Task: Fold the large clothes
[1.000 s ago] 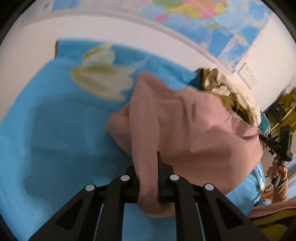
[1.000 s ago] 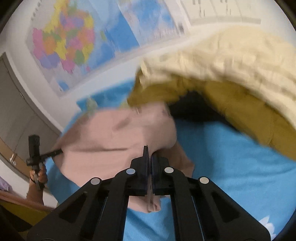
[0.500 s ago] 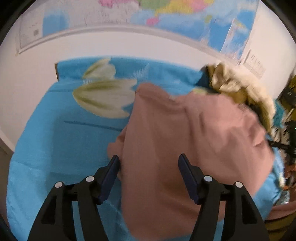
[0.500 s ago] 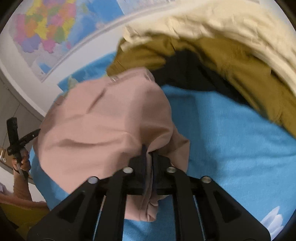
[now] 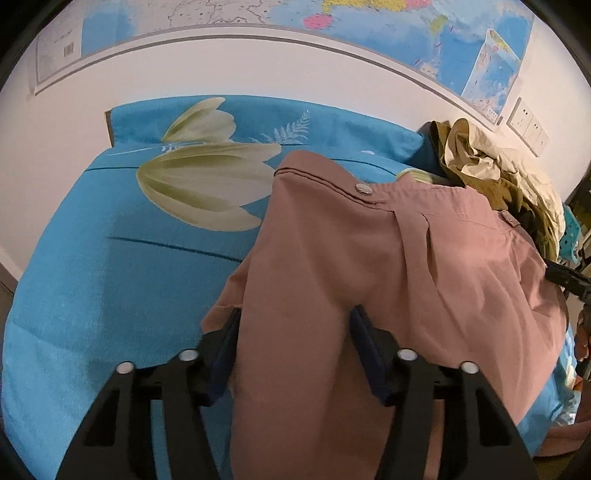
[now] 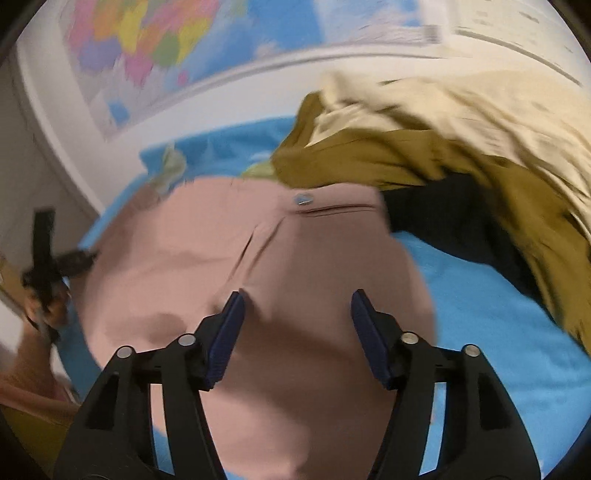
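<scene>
Just then both grippers stood with their jaws wide apart over the trousers (image 5: 424, 266), gripping nothing. The pink trousers lay spread on the bed (image 5: 92, 266), toward its right side, waistband turned to the far edge by the wall, a metal button (image 5: 364, 189) showing on the band. The left gripper (image 5: 293, 332) hovered low over one trouser leg, cloth running up between its blue pads (image 5: 364, 332) without being pinched. The right gripper (image 6: 295, 314) hung above the seat of the same garment, its pads (image 6: 229, 325) clear on either side of the fabric; that view was blurred. Beyond the waistband, in the far right corner of the bed, sat a heap of clothes (image 6: 443, 140), olive, cream and black, touching the trousers' top edge. A large pale flower print (image 5: 207, 184) covered the blue bedspread toward the far left. A map (image 5: 406, 22) hung on the wall behind.
</scene>
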`<state>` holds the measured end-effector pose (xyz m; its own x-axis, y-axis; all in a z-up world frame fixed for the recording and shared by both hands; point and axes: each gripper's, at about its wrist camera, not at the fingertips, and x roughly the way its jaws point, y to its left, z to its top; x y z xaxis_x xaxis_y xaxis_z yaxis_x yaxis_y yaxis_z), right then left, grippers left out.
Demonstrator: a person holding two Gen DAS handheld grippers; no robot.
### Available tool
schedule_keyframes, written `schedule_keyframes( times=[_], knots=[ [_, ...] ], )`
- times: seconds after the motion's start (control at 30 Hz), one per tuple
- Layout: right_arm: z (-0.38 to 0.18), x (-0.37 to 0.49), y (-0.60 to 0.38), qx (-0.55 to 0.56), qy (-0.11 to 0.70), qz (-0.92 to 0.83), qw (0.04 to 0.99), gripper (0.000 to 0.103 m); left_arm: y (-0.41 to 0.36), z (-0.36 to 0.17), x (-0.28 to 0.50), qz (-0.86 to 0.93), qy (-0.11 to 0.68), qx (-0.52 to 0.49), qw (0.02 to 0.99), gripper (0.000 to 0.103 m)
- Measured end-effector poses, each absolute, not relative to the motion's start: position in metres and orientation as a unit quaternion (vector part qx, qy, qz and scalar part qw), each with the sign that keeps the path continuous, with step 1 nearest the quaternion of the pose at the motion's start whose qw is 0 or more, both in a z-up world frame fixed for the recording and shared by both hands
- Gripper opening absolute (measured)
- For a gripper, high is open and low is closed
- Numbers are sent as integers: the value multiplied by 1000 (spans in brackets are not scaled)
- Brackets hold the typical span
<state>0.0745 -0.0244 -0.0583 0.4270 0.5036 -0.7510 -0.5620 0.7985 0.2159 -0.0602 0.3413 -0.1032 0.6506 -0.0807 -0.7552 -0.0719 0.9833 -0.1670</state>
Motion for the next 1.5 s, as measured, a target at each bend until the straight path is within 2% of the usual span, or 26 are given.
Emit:
schedule_keyframes(
  times=[0.07, 0.1, 0.2, 0.3, 0.4, 0.5, 0.67, 0.73, 0.77, 0.9, 1.03, 1.17, 1.2, 1.27, 1.33, 1.4, 1.5],
  knots=[
    [-67, 80, -9, -57, 440, 317, 838, 9, 341, -103, -58, 3, 417, -93, 904, 39],
    [-68, 81, -5, -60, 443, 318, 836, 5, 341, -104, -57, 5, 418, -93, 904, 28],
    [-66, 89, 0, -69, 435, 314, 841, 2, 346, -102, -53, 13, 416, -105, 903, 16],
    [-64, 103, -4, -57, 425, 296, 853, 2, 358, -101, -49, 21, 407, -135, 903, 13],
    [-76, 111, -6, -44, 442, 290, 848, 2, 360, -107, -43, 21, 412, -142, 900, 15],
    [-82, 108, -3, -57, 451, 287, 843, 2, 357, -105, -46, 24, 411, -126, 902, 24],
    [-54, 97, -17, -30, 424, 296, 855, 22, 356, -89, -63, 30, 390, -118, 913, 32],
    [-42, 90, -16, -27, 404, 315, 859, 32, 347, -78, -74, 17, 369, -106, 923, 40],
    [-40, 88, -10, -34, 400, 323, 857, 34, 344, -75, -77, 10, 364, -104, 926, 41],
    [-53, 98, 15, -64, 419, 329, 844, 32, 322, -73, -77, -21, 362, -76, 929, 41],
    [-79, 127, 19, -56, 449, 305, 838, 21, 326, -94, -55, -7, 400, -81, 913, 41],
    [-74, 135, 12, -24, 452, 313, 835, 22, 347, -105, -44, 31, 419, -111, 901, 41],
    [-69, 131, 9, -18, 449, 315, 836, 26, 350, -102, -47, 33, 414, -115, 902, 41],
    [-57, 120, -4, -8, 436, 317, 842, 45, 358, -93, -63, 41, 392, -121, 911, 44],
    [-44, 108, -20, 12, 422, 323, 847, 51, 368, -87, -81, 45, 374, -135, 916, 51],
    [-31, 94, -42, 37, 414, 330, 848, 54, 378, -83, -103, 46, 362, -158, 918, 51],
    [-21, 74, -72, 86, 412, 337, 842, 66, 382, -85, -131, 25, 354, -192, 915, 52]
  ],
)
